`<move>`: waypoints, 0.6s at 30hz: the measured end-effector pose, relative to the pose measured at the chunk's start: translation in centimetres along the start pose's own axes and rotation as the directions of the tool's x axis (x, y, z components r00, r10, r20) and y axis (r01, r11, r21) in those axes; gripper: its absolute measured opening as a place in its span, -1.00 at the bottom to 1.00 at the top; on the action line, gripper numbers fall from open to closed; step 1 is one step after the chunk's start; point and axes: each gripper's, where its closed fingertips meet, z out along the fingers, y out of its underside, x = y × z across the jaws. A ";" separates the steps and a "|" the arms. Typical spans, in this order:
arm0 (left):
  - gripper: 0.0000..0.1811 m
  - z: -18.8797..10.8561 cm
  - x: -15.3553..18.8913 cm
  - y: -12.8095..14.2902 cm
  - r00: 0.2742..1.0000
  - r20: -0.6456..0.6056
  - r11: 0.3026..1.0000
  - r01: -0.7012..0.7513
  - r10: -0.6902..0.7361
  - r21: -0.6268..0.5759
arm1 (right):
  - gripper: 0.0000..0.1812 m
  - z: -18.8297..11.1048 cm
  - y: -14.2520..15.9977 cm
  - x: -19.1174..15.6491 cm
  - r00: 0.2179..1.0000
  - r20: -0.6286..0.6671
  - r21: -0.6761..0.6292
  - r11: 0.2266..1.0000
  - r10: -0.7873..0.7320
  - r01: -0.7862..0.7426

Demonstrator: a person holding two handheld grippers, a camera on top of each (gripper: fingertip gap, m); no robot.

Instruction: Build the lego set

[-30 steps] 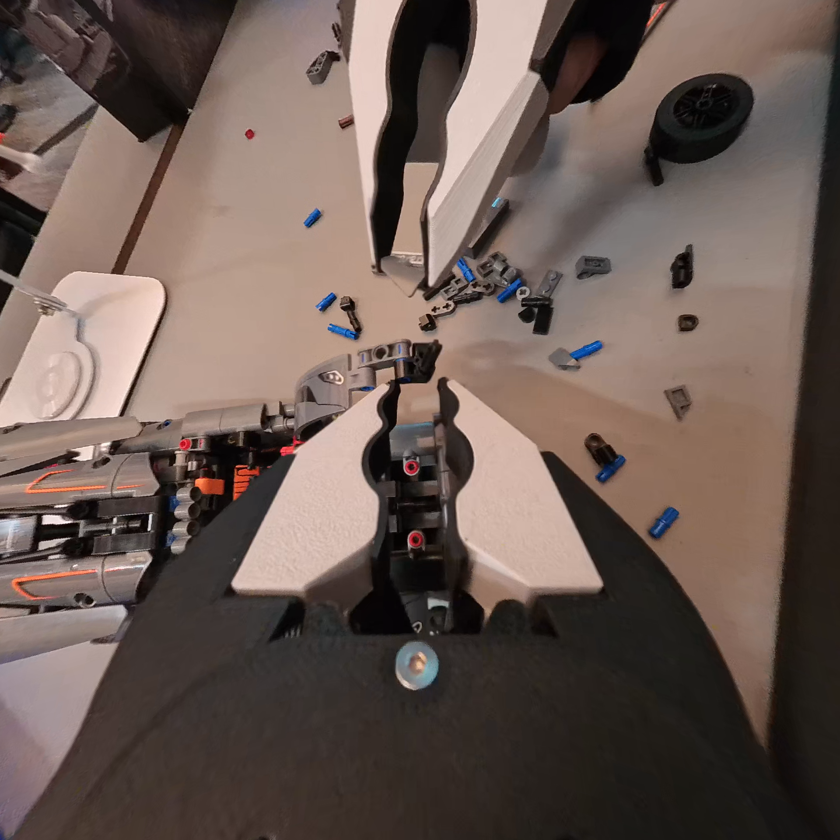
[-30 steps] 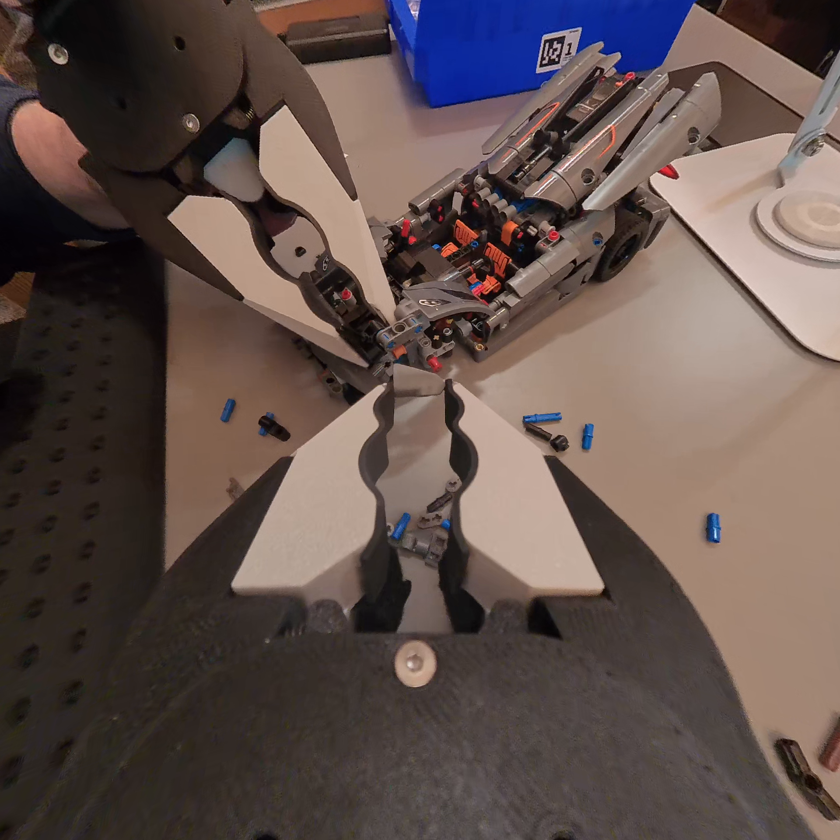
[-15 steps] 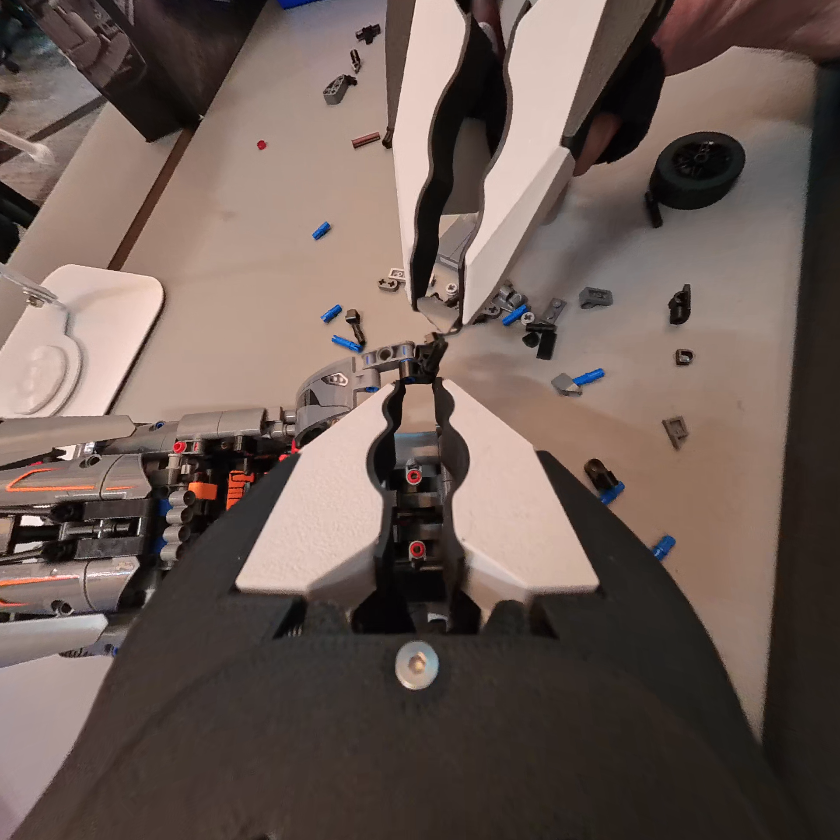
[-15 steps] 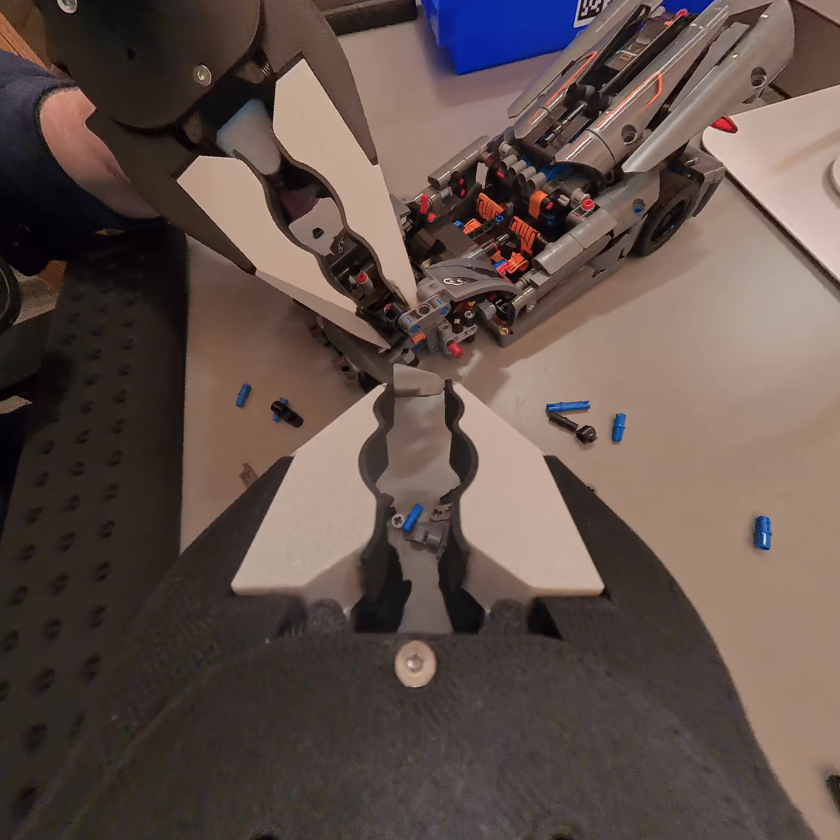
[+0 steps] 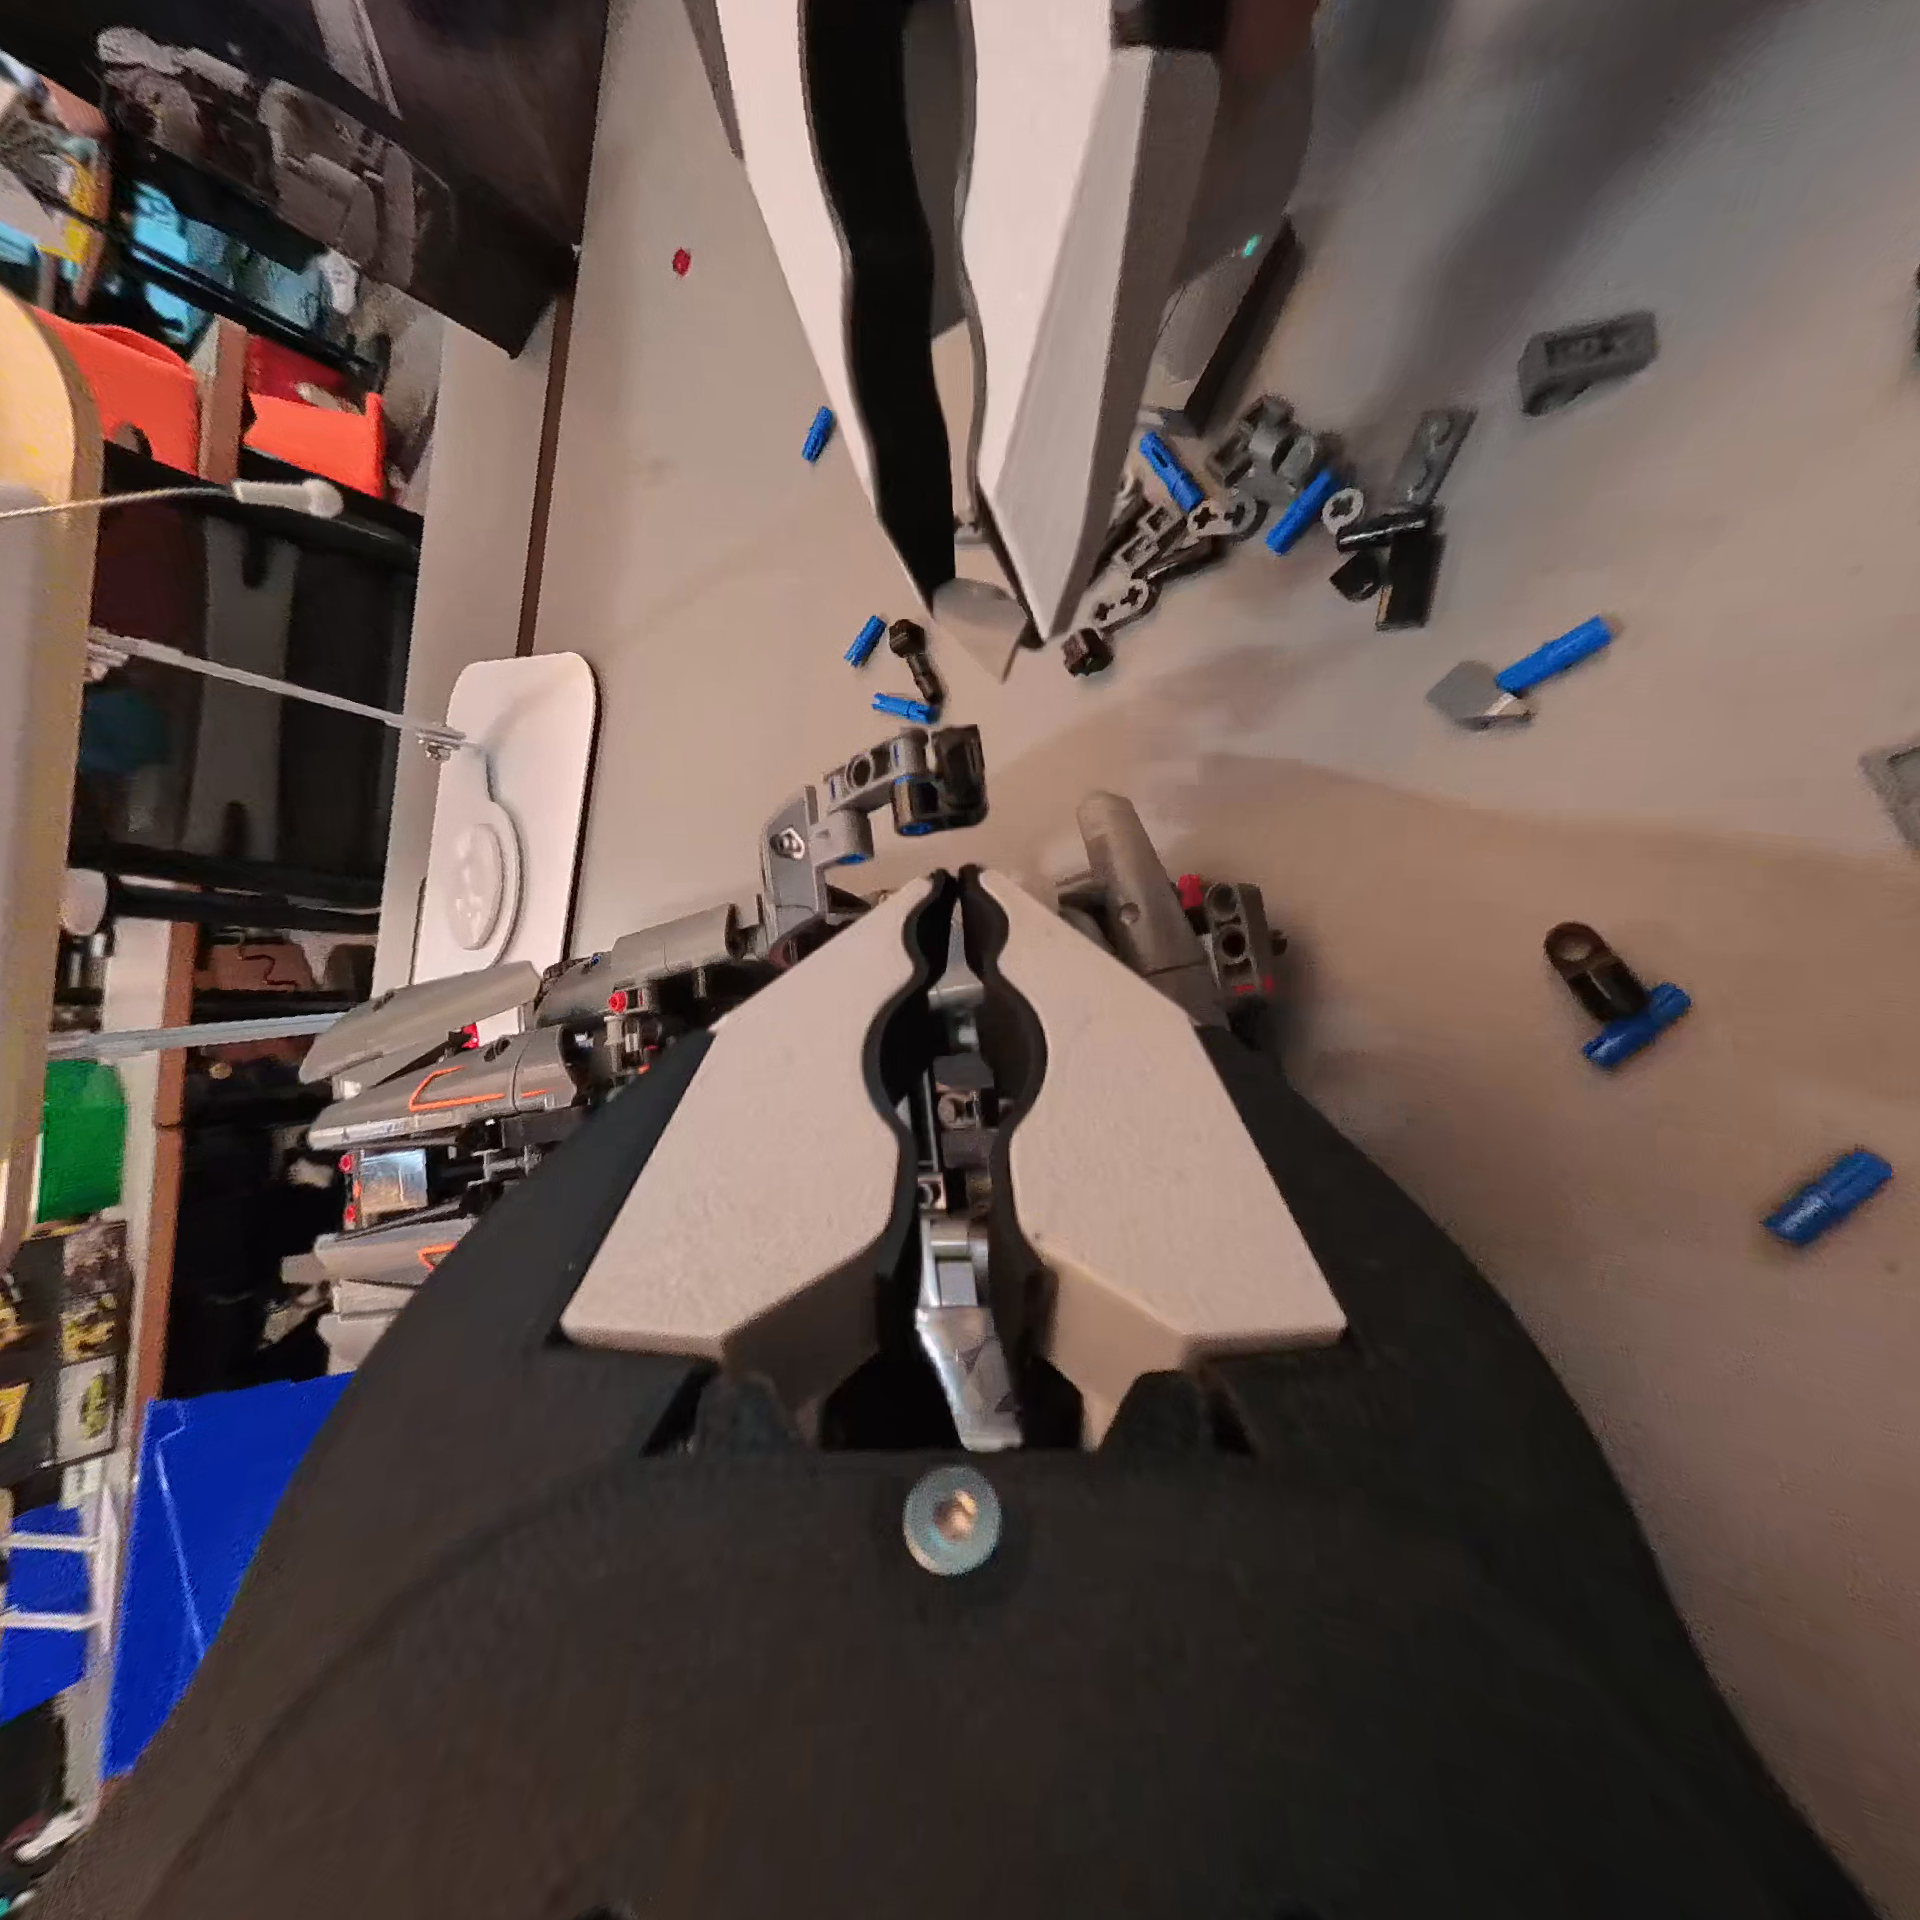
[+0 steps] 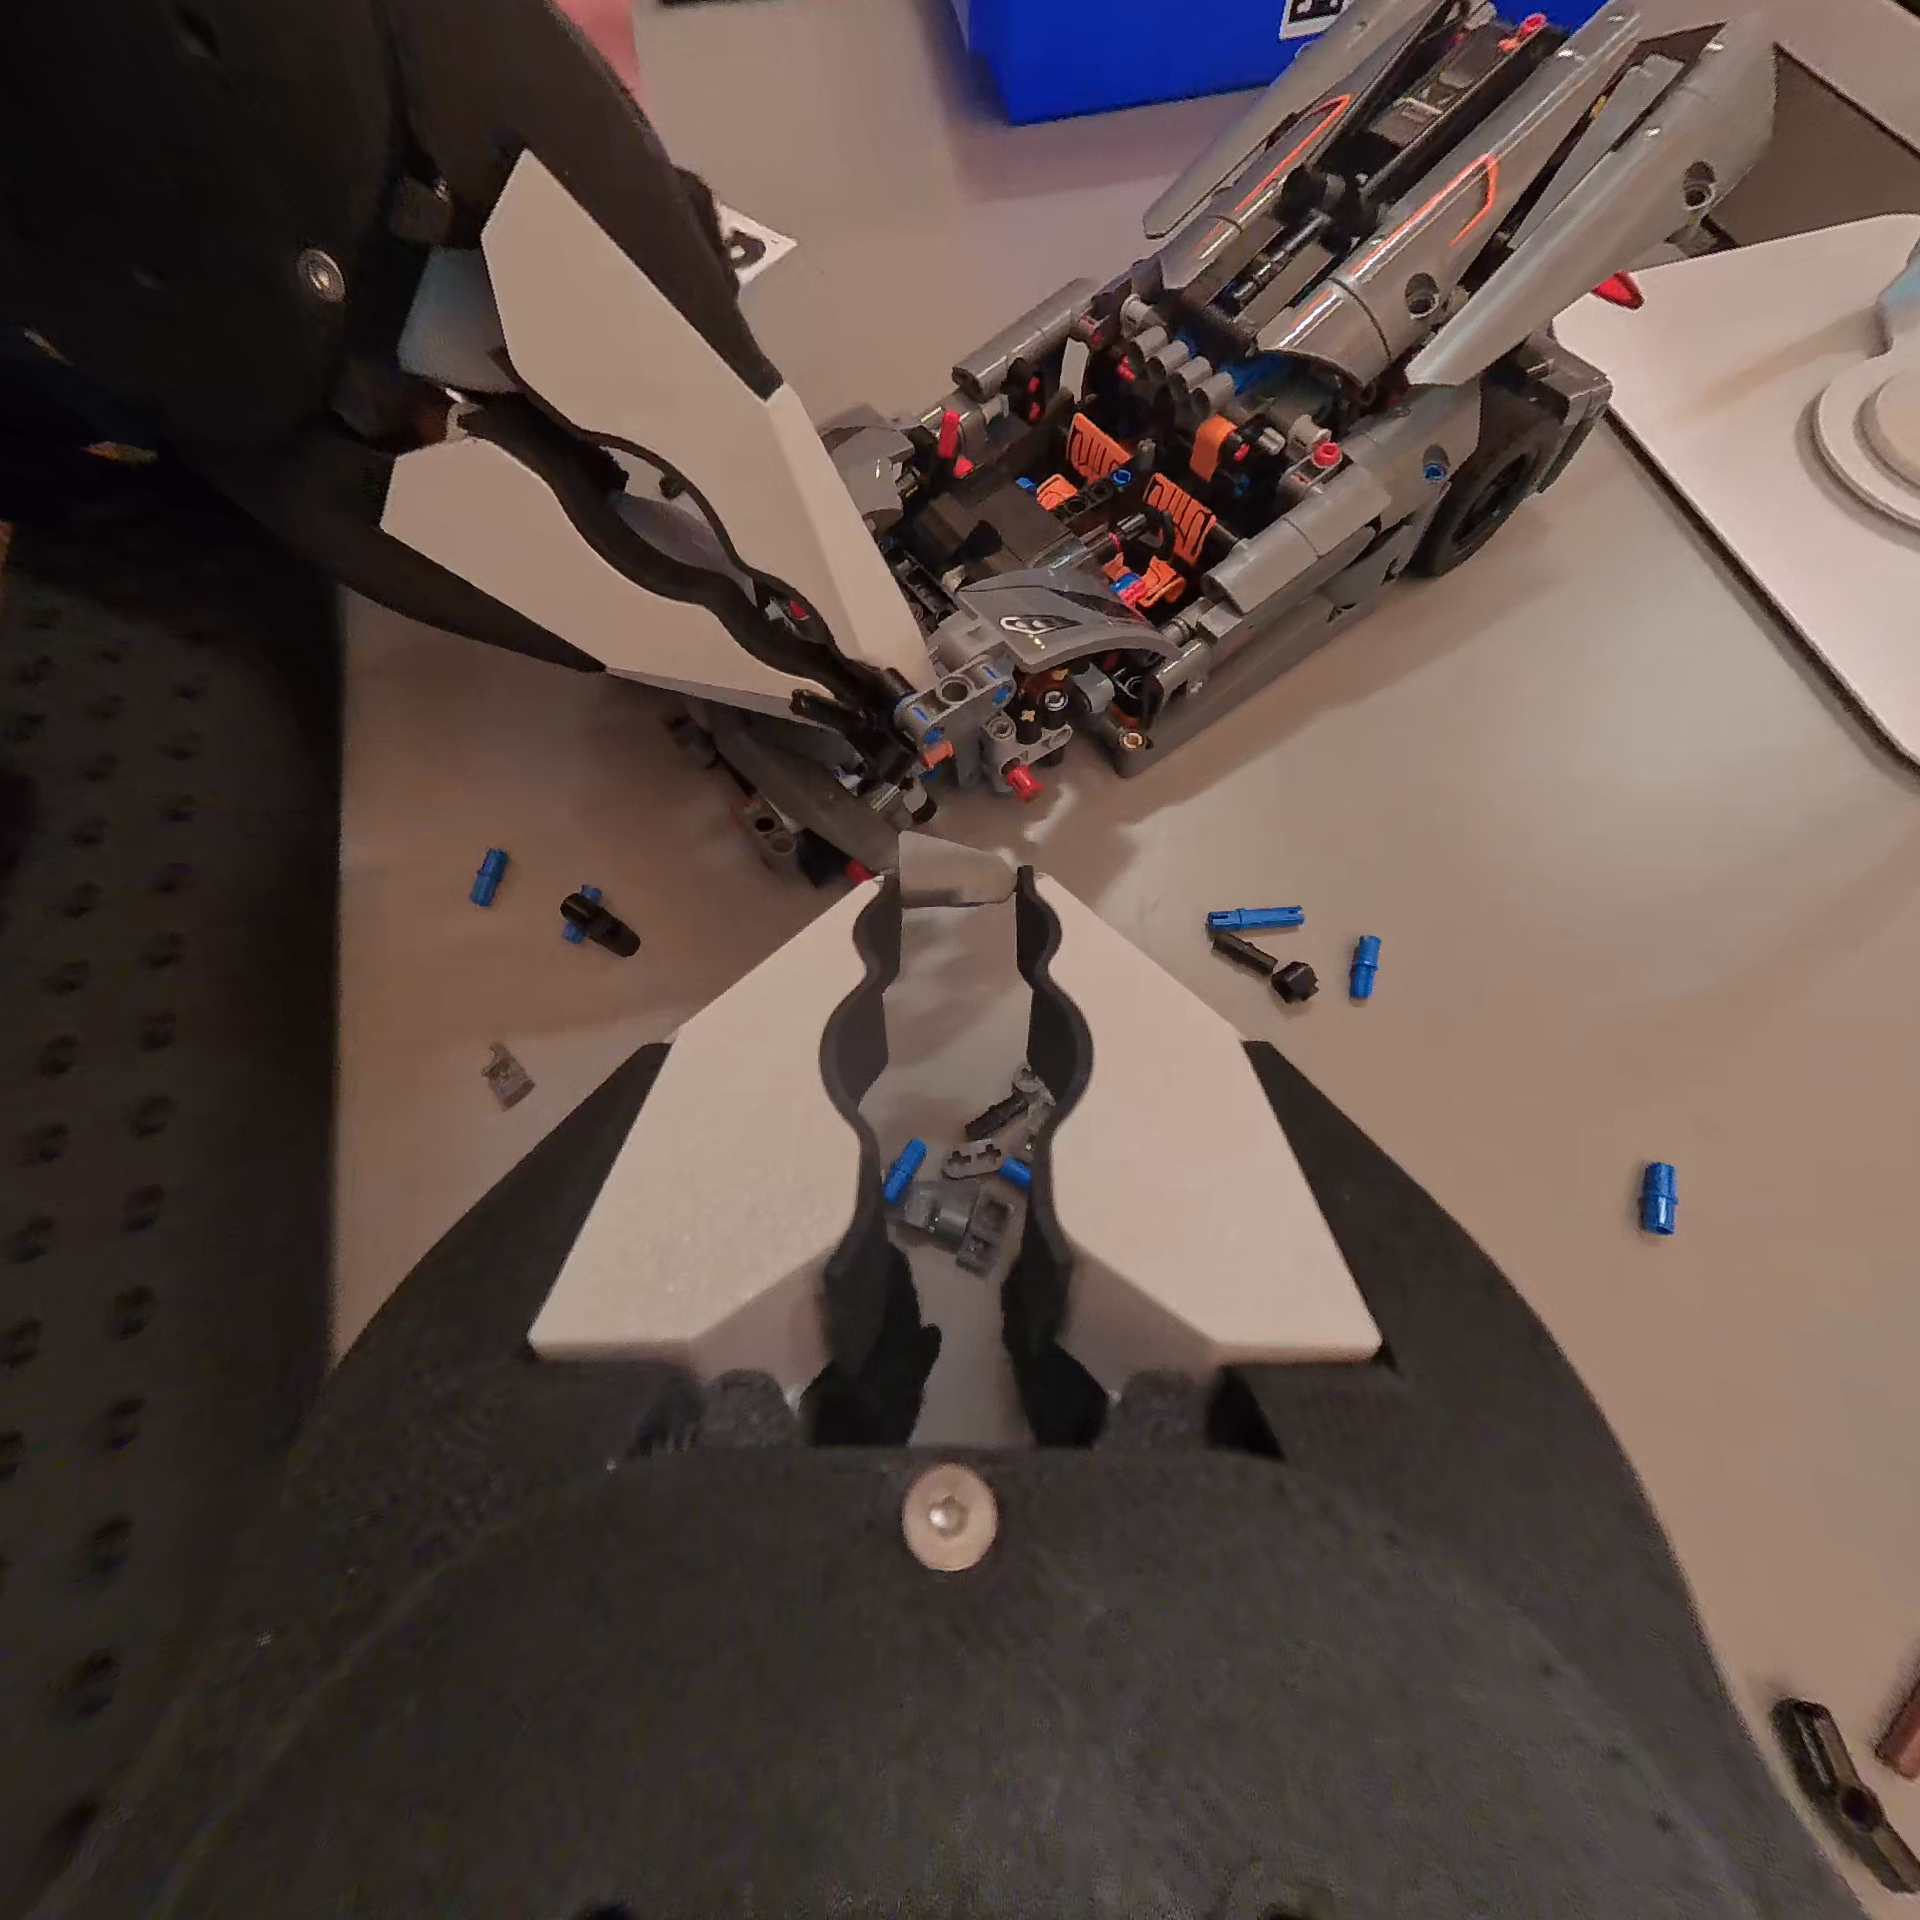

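Observation:
The grey, black and orange lego car (image 6: 1299, 468) stands on the grey table, with its front end toward me. My left gripper (image 5: 956, 883) is shut on the car's black front structure; it also shows in the right wrist view (image 6: 873, 707). The car also shows in the left wrist view (image 5: 499, 1081). My right gripper (image 6: 954, 883) is shut on a small grey panel piece (image 6: 951, 868) and holds it just in front of the car's nose. In the left wrist view the right gripper (image 5: 987, 623) comes down from the top with that panel (image 5: 971, 608) at its tips.
Loose blue pins (image 6: 1657, 1195) and a black pin (image 6: 1262, 961) lie around the car. A pile of small grey and black parts (image 5: 1247, 488) lies behind the right gripper. A white stand base (image 6: 1766, 436), a blue bin (image 6: 1122, 52) and a black perforated mat (image 6: 156, 1039) border the table. My hands' fingertips stand some 5 cm from each other. My right gripper's tips are some 8 cm from the black pin (image 6: 1262, 961). Look for it in the left wrist view (image 5: 923, 670) too.
My left gripper has closed tighter on the car's front and rolled, so its view is tilted. My right gripper with the grey panel has come closer to the car's nose.

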 end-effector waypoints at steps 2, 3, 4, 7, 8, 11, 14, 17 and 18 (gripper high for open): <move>-0.95 -0.6 -0.2 0.2 0.999 -0.025 0.999 0.049 -0.048 0.018 | -0.78 -0.2 -0.2 -0.1 0.999 0.021 0.021 0.999 0.027 -0.027; -0.91 -1.2 -0.6 0.4 0.997 -0.028 0.997 0.074 -0.074 0.020 | -0.78 -0.3 -0.3 -0.1 0.999 0.031 0.031 0.999 0.037 -0.038; -0.88 -1.9 -1.0 0.7 0.995 -0.027 0.995 0.097 -0.097 0.023 | -0.78 -0.3 -0.3 -0.1 0.998 0.035 0.029 0.998 0.046 -0.047; -0.83 -4.7 -2.5 2.2 0.983 -0.042 0.983 0.182 -0.180 0.036 | -0.78 0.4 0.9 -0.5 0.996 0.063 -0.041 0.997 0.069 -0.067; -0.81 -5.7 -2.8 3.1 0.974 -0.050 0.975 0.221 -0.219 0.024 | -0.78 0.8 1.3 -0.9 0.995 0.075 -0.063 0.996 0.066 -0.061; -0.73 -8.0 -2.6 6.3 0.941 -0.095 0.946 0.323 -0.325 -0.035 | -0.78 1.6 2.2 -1.4 0.996 0.083 -0.126 0.992 0.031 -0.020; -0.60 -8.6 -0.6 8.6 0.894 -0.171 0.910 0.406 -0.415 -0.086 | -0.78 1.7 2.3 -1.8 0.995 0.099 -0.133 0.991 0.021 -0.007; -0.65 -8.4 2.2 9.9 0.849 -0.252 0.885 0.441 -0.465 -0.149 | -0.78 1.7 2.1 -1.9 0.994 0.109 -0.117 0.993 0.023 -0.010; -0.63 -8.4 3.1 9.5 0.821 -0.299 0.873 0.468 -0.487 -0.139 | -0.78 1.8 2.2 -1.9 0.994 0.111 -0.118 0.993 0.024 -0.011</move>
